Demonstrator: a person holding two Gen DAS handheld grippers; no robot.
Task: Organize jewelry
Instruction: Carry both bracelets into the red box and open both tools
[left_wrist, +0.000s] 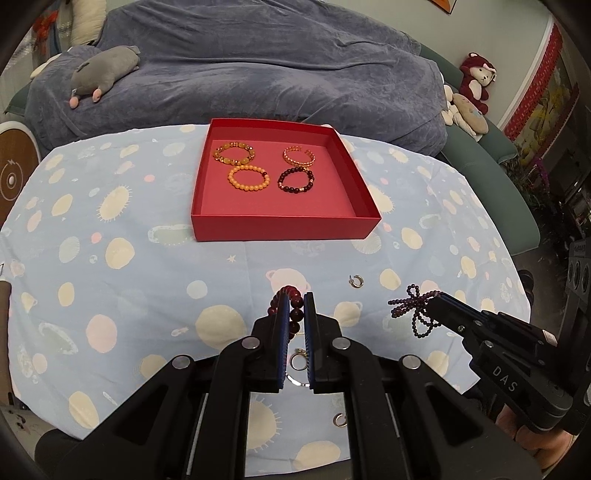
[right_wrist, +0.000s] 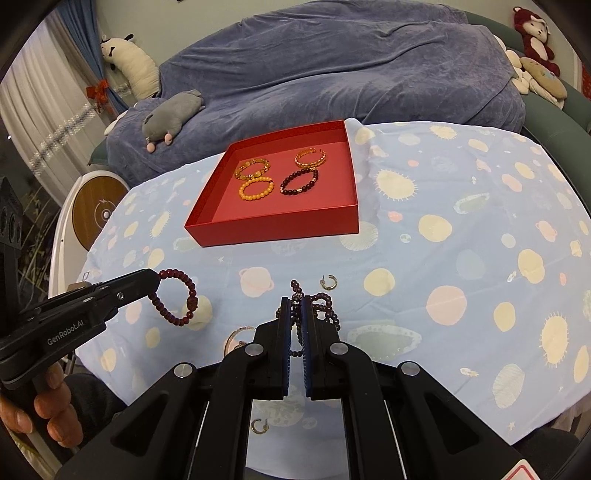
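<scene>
1. The worktop (left_wrist: 147, 236), under a planet-print cloth, is carrying a red box (left_wrist: 284, 225) that is already holding four bracelets.
2. The left gripper (left_wrist: 295, 299) is pinching a dark red bead bracelet (right_wrist: 177, 295), hanging clear of the cloth; its fingers (left_wrist: 282, 314) are clamped on the strand.
3. The right gripper (right_wrist: 295, 302) is gripping a long string of small purple beads (left_wrist: 417, 310), bunched in loops.
4. Both strands are looking light, limp and swingy; gripping across the beads seems safest.
5. Small hoop earrings (left_wrist: 356, 280) are lying loose near the front edge.
</scene>
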